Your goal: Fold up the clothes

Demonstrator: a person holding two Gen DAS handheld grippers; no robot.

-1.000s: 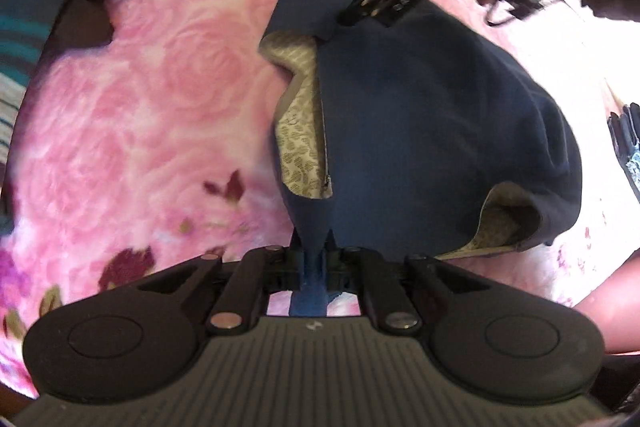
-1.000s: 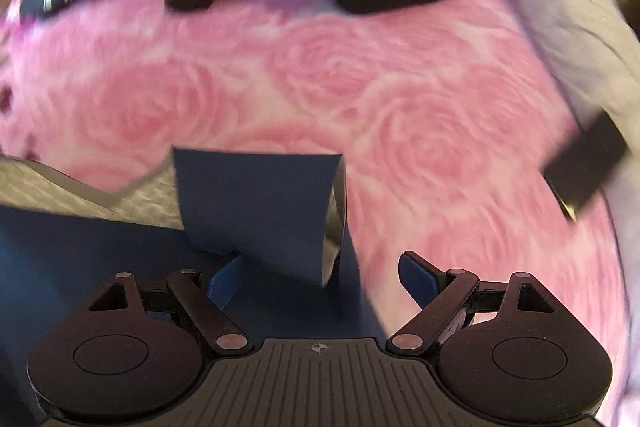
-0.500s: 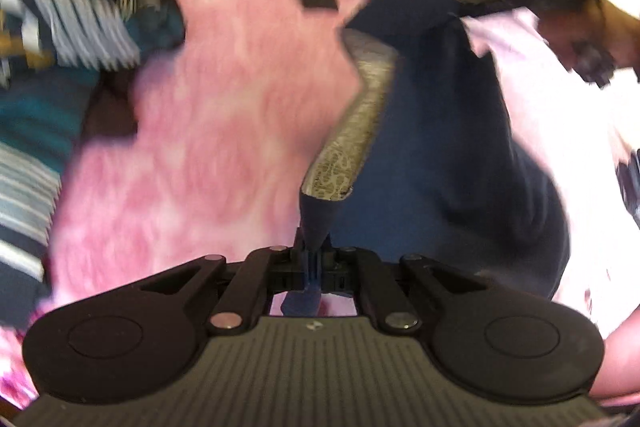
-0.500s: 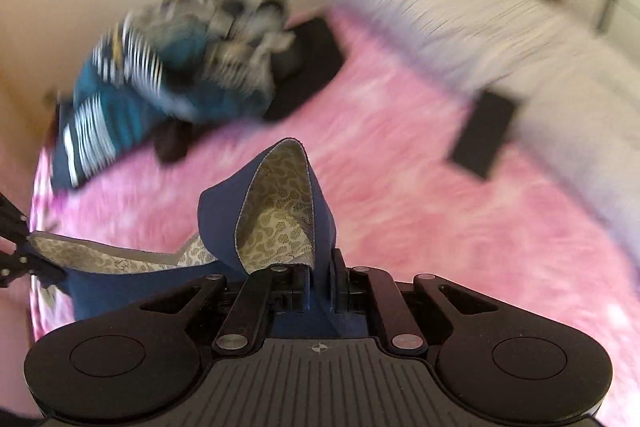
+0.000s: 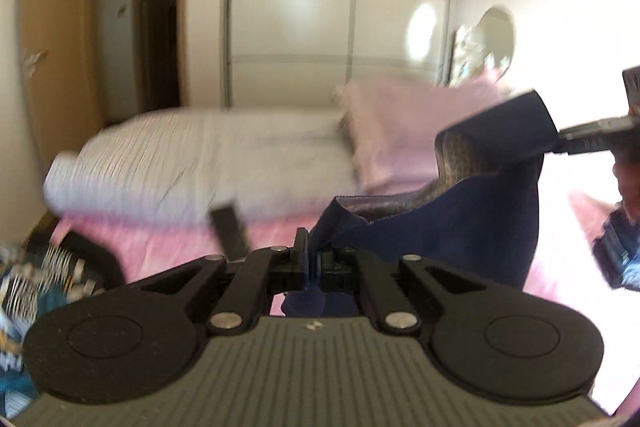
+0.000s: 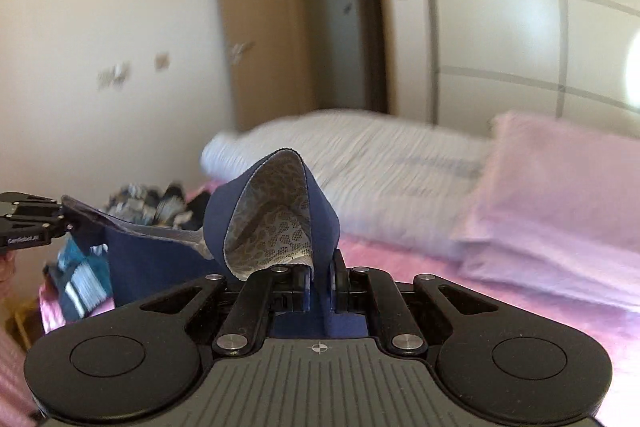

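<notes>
Both tools are clamped on the dark navy garment with the pale patterned lining [image 5: 472, 227], left tool [image 5: 311, 259] and right tool [image 6: 320, 277] each pinching an edge, holding it above the pink bed [image 6: 520, 307]. No fold is made yet; a heap of striped clothes [image 5: 36, 283] waits.

Navy garment [image 6: 160, 263] with grey-beige leopard-print lining [image 6: 276, 227], pink bedspread [image 6: 500, 311] beneath it, white striped duvet [image 5: 192, 163] and pale pink pillow [image 6: 560, 187] beyond

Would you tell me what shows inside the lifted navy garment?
Inside the navy garment, a pale patterned lining shows. The lower part is hidden, pinched shut in the right claw.
</notes>
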